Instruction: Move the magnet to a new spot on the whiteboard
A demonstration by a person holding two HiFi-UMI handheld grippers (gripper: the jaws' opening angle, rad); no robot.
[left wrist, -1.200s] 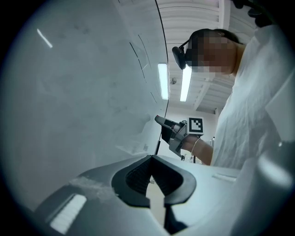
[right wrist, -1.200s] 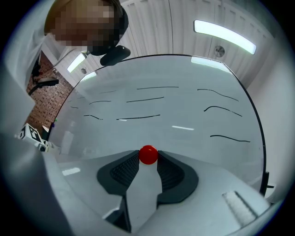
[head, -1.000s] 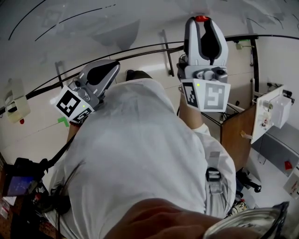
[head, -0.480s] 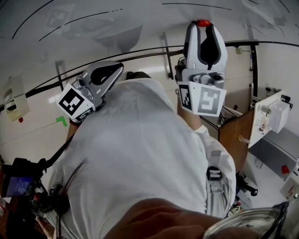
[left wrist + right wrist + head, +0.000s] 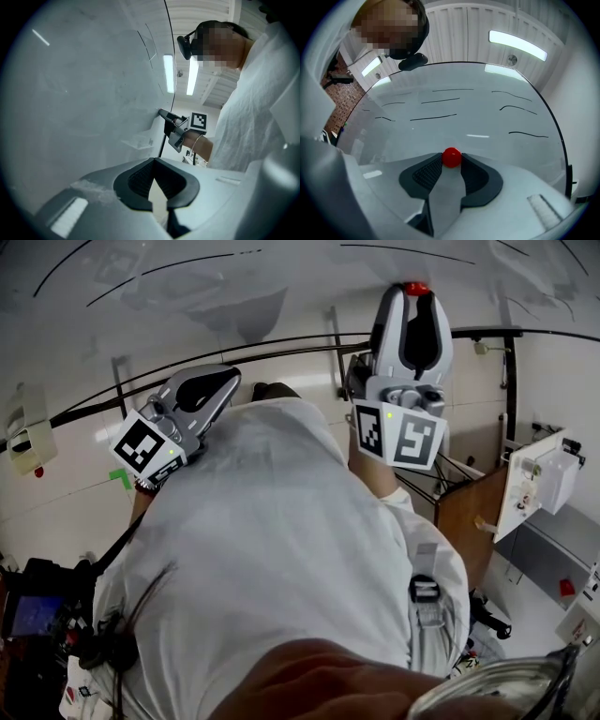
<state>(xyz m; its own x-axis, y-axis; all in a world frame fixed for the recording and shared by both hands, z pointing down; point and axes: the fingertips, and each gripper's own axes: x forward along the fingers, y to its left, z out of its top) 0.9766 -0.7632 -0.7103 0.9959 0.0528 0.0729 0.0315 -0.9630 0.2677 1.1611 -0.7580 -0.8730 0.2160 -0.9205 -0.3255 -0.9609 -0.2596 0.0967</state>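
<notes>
While right gripper (image 5: 451, 162) clamps magnet (image 5: 451, 156), whiteboard (image 5: 478, 117) behind (marked)

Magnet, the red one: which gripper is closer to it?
Right. The right gripper has the magnet pinched between its jaw tips. The left gripper is shut on nothing, well off to the magnet's left.

No words or numbers could be read; the whiteboard (image 5: 487, 123) carried only loose black pen strokes (image 5: 439, 116).

One red magnet (image 5: 451, 157). One whiteboard (image 5: 487, 124). Two tools: left tool (image 5: 153, 160), right tool (image 5: 413, 298). One person (image 5: 281, 549).
</notes>
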